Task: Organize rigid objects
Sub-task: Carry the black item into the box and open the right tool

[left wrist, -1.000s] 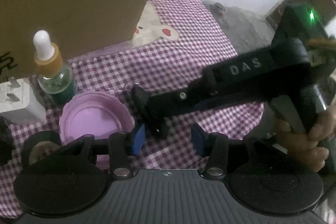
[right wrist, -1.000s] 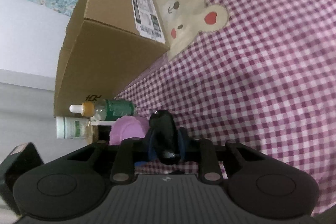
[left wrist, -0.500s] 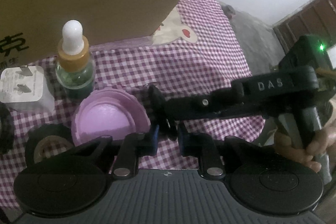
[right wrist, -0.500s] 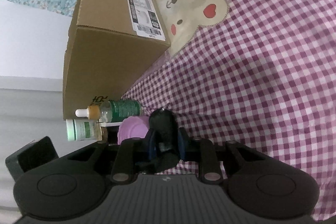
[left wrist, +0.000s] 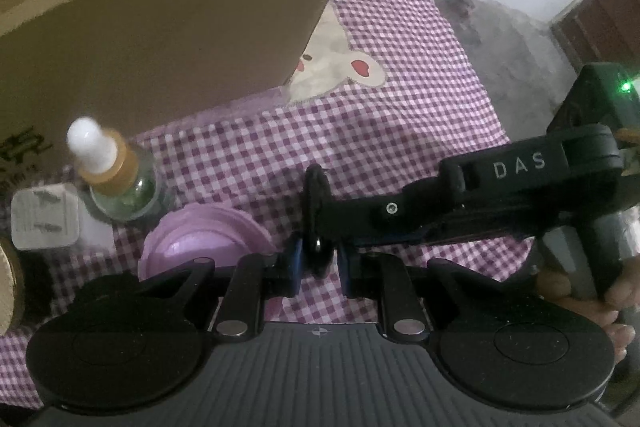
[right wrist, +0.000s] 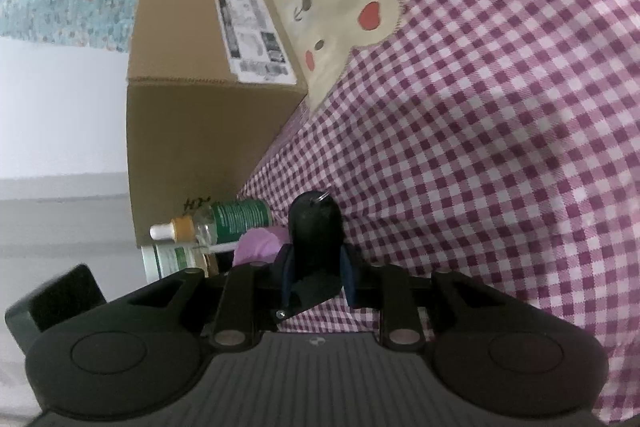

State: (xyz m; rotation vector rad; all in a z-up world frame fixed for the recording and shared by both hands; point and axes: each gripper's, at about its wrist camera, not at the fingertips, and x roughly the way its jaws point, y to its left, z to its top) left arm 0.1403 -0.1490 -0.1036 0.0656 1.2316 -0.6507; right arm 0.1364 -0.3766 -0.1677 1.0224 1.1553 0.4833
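Black fob (left wrist: 318,227) between both grippers' pads.

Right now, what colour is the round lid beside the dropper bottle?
Light purple; the lid shows best in the left wrist view.

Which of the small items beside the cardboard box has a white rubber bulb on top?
The dropper bottle: green glass, amber collar, white bulb. The purple lid and white plug have none.

Dim indoor light, purple cast — strong fisheye bending at edges; dropper bottle (left wrist: 116,183) blurred; green LED (left wrist: 625,87) glares.
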